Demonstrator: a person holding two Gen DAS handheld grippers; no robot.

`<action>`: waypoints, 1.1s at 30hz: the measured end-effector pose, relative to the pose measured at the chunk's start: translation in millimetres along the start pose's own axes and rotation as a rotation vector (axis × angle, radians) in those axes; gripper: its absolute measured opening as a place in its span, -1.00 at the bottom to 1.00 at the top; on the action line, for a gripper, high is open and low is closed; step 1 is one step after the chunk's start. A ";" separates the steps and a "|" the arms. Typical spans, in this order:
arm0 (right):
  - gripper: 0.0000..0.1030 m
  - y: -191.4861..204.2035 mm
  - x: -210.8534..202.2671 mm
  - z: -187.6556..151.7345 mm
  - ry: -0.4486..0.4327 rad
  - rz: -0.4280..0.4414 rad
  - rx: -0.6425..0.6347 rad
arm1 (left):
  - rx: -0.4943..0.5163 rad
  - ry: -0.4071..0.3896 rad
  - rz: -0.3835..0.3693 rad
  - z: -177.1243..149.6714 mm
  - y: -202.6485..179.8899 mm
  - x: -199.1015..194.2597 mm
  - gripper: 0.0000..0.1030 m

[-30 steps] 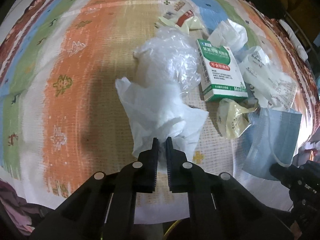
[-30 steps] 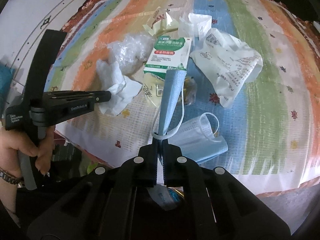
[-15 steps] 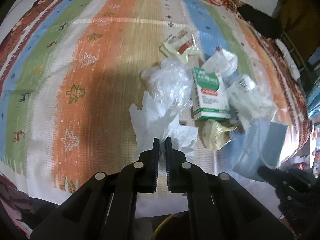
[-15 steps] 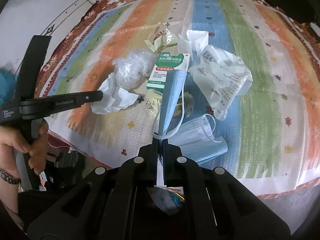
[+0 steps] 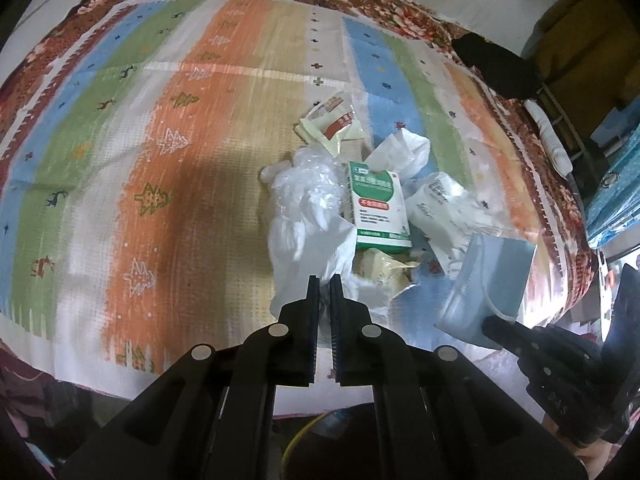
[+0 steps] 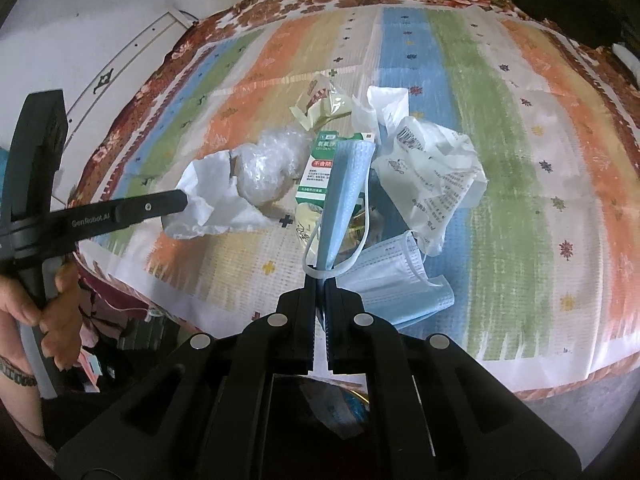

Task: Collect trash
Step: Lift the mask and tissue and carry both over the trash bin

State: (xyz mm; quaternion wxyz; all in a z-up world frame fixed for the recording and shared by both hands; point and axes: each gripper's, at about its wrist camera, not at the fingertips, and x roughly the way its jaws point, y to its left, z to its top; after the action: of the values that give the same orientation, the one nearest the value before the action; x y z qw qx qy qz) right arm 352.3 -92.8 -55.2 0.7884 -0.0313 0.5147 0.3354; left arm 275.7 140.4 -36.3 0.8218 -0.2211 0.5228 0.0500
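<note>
A heap of trash lies on a striped cloth [image 5: 120, 184]. My left gripper [image 5: 324, 280] is shut on a white tissue [image 5: 304, 248] and holds it lifted; it shows from the side in the right wrist view [image 6: 212, 200]. My right gripper [image 6: 320, 276] is shut on a blue face mask [image 6: 344, 192] that hangs from it; the mask also shows in the left wrist view [image 5: 492, 276]. Still on the cloth are a clear plastic wad [image 6: 268, 172], a green and white box [image 5: 376, 204], a printed white bag [image 6: 432, 176] and a second blue mask [image 6: 396, 280].
Yellowish wrappers [image 6: 320, 104] and a white plastic scrap [image 6: 384, 108] lie behind the heap. The cloth's near edge [image 6: 200, 312] drops off just ahead of both grippers. A dark object [image 6: 560, 4] sits at the far right corner.
Both grippers have pulled back and up from the heap, each keeping its hold. The tissue has come away from the clear plastic wad, and the heap looks smaller in both views.
</note>
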 end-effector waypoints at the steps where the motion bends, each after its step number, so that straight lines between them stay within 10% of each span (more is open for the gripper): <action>1: -0.94 -0.1 -2.5 -1.1 -0.006 -0.006 -0.002 | 0.001 -0.004 -0.002 -1.5 -1.4 -2.2 -0.91; 33: -0.94 14.1 -93.3 -64.1 -0.210 0.008 -0.058 | 0.087 -0.183 -0.147 -73.7 -37.4 -96.9 -0.92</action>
State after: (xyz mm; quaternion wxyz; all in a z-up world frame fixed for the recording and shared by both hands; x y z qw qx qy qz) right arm 270.9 -153.6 -3.3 0.8355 -0.0169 0.4193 0.3547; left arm 182.3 90.7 34.6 0.8764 -0.2173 0.4295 -0.0130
